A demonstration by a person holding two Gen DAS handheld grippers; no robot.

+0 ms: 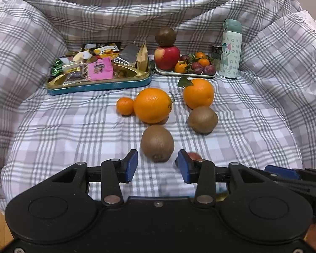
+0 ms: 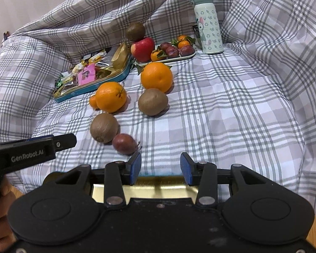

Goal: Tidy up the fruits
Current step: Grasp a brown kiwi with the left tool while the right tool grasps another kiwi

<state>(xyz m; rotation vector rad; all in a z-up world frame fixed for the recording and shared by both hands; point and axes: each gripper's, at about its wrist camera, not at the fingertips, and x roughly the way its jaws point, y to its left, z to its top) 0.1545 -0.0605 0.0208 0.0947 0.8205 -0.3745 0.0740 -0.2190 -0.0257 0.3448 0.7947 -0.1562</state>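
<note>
- Left wrist view: the left gripper (image 1: 157, 165) stands wide apart and holds nothing; the near kiwi (image 1: 157, 143) lies on the checked cloth (image 1: 73, 126) just ahead of its blue pads, between them.
- At 12 o'clock from that kiwi sits a large orange (image 1: 152, 105), with a small mandarin (image 1: 125, 105) touching it at its 9 o'clock.
- At 1 o'clock lies a second kiwi (image 1: 202, 119), and directly beyond it a second orange (image 1: 198, 93) bearing a leaf.
- Farther off, a white plate (image 1: 185, 73) carries a red apple (image 1: 166, 57) with a dark kiwi (image 1: 165, 36) balanced on top, plus mandarins and plums.
- At the plate's 9 o'clock is a teal-rimmed tin (image 1: 99, 85) of wrapped snacks (their print is too small to read); at its 3 o'clock stands a pale green bottle (image 1: 230, 49) printed with a cartoon animal and flowers.
- Right wrist view: the right gripper (image 2: 160, 166) is also spread wide and empty, over a gold-coloured surface (image 2: 158, 187).
- A passion fruit (image 2: 124, 143) lies at its 11 o'clock, touching the near kiwi.
- The other gripper's body at 9 o'clock reads "GenRobot.AI".
</note>
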